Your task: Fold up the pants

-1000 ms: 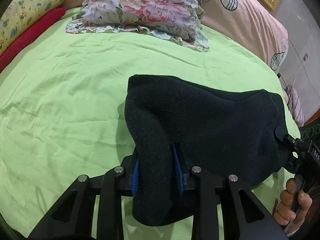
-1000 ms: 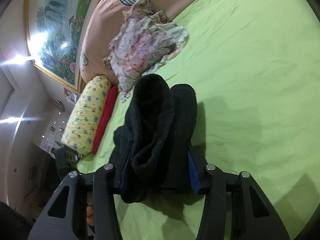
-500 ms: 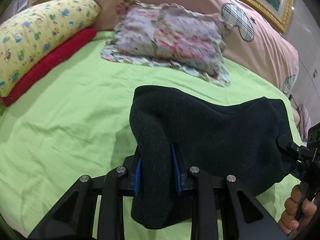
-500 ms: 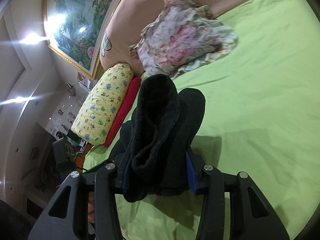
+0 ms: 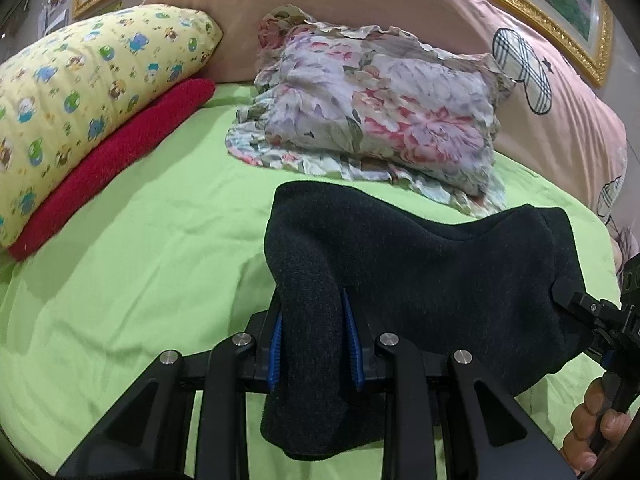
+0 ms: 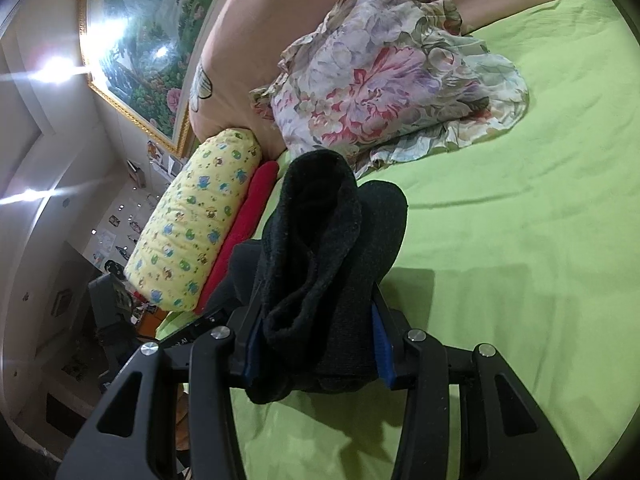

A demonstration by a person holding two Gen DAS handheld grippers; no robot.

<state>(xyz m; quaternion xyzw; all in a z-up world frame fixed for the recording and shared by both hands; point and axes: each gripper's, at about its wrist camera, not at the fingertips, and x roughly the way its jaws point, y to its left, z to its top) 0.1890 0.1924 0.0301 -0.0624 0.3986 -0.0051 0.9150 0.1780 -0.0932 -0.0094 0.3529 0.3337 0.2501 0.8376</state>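
I hold the black pants (image 5: pixel 420 280) tight in both my left gripper (image 5: pixel 314 346) and right gripper (image 6: pixel 316 344), and I think I should keep them level and lay them flat on the green sheet (image 5: pixel 140 248) toward twelve o'clock.

This is a bedroom in a home. A bed (image 5: pixel 152 240) with a light green sheet fills both views, and at its head lie a floral pillow (image 5: pixel 384 112), a yellow pillow (image 5: pixel 92 92) with cartoon animals resting on a red cushion (image 5: pixel 120 152), and a large pink cushion (image 5: pixel 360 4) with plaid bows. On the wall behind hangs a gold-framed landscape painting (image 6: pixel 140 48), with small pictures stuck on the wall farther along.
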